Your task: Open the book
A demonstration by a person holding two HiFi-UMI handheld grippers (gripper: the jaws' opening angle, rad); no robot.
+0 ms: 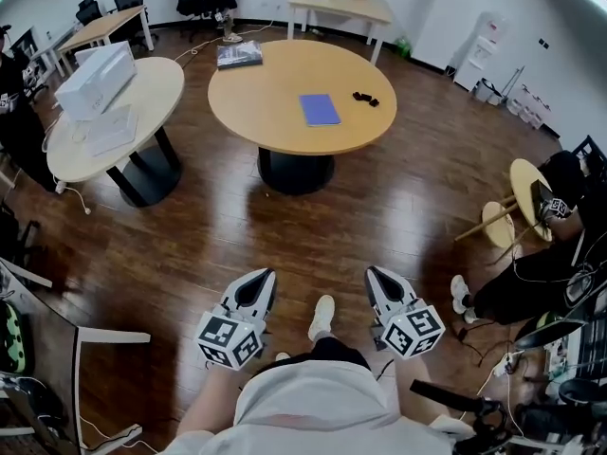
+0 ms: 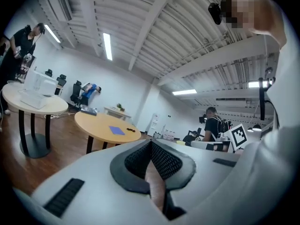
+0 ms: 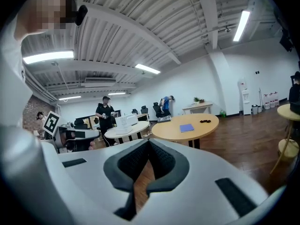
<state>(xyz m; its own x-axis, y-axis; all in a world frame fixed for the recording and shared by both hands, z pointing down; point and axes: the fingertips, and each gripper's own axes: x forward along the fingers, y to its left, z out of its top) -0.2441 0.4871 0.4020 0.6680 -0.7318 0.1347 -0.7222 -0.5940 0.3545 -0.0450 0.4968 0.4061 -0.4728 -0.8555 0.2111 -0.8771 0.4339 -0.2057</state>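
Note:
A blue book (image 1: 320, 109) lies shut on the round wooden table (image 1: 275, 93) across the room. The same blue book (image 2: 115, 130) shows small in the left gripper view, and the book (image 3: 186, 128) shows far off in the right gripper view. My left gripper (image 1: 262, 280) and right gripper (image 1: 376, 275) hang close to my body, low in the head view, far from the table. Both are shut with their tips together and nothing between them.
A small black object (image 1: 366, 98) lies right of the book and a stack of papers (image 1: 239, 55) sits at the table's far edge. A second round table (image 1: 142, 102) with white boxes (image 1: 95, 81) stands left. A person (image 1: 545, 254) sits at right by small stools (image 1: 517, 202).

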